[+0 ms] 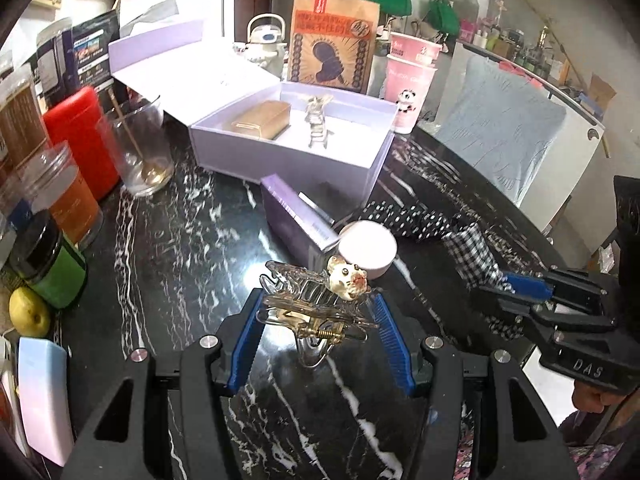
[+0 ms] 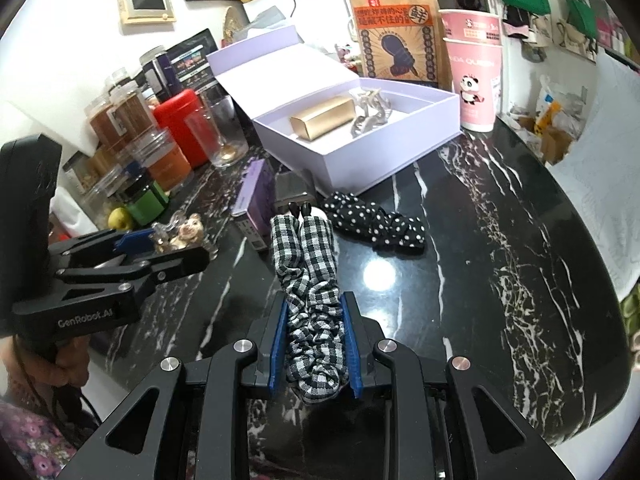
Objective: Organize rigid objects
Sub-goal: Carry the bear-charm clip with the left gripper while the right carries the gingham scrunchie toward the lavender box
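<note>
The left gripper (image 1: 318, 332) has its jaws spread around a transparent plastic hair claw with a small cream animal-face ornament (image 1: 316, 300); the blue pads stand beside the claw on either side, and contact cannot be confirmed. The claw sits on or just above the black white-veined marble table (image 1: 180, 248), near a round pale pink lidded jar (image 1: 367, 249) and a flat purple carton (image 1: 298, 216). The right gripper (image 2: 316, 344) has its jaws closed on a black-and-white gingham fabric hair piece (image 2: 310, 280), which extends forward over the table toward a black polka-dot fabric bow (image 2: 376, 220). The open lilac cardboard gift box (image 1: 280, 160) stands further back and already contains a gold rectangular case (image 1: 262, 120) and a second clear hair claw (image 1: 318, 124). The step in hand appears to be pickup of the remaining accessories. The next move probably calls for closing the left jaws on the claw body, not the ornament, then carrying each item over the box wall.
</note>
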Demonstrator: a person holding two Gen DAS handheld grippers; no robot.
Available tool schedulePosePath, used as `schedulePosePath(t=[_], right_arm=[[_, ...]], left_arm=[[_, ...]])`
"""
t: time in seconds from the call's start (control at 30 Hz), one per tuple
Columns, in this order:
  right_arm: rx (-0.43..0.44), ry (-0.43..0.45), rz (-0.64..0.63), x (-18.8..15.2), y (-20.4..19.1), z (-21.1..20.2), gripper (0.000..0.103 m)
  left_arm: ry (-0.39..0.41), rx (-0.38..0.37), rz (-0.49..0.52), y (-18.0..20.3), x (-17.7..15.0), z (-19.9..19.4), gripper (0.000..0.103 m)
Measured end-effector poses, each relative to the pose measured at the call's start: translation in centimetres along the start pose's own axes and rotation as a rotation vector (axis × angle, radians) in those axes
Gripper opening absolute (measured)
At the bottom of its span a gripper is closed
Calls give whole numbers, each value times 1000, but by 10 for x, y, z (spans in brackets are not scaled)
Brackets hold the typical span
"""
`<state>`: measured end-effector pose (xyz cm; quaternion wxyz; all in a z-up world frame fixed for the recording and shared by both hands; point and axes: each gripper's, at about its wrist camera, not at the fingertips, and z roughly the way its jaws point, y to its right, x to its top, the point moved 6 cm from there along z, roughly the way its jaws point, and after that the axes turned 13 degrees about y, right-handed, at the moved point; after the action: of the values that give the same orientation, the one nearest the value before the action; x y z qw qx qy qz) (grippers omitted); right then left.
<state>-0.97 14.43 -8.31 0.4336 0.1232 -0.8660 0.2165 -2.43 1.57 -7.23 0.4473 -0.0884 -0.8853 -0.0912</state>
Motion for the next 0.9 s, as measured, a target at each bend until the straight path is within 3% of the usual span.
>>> schedulePosePath(t=[0.5, 0.9], right_arm=[[38, 47, -54, 32, -12, -6, 25], [77, 69, -85, 67, -16, 7, 25]], left_arm=[[38, -81, -26, 12, 34, 2, 55], [78, -67, 6, 7, 74, 16, 55]])
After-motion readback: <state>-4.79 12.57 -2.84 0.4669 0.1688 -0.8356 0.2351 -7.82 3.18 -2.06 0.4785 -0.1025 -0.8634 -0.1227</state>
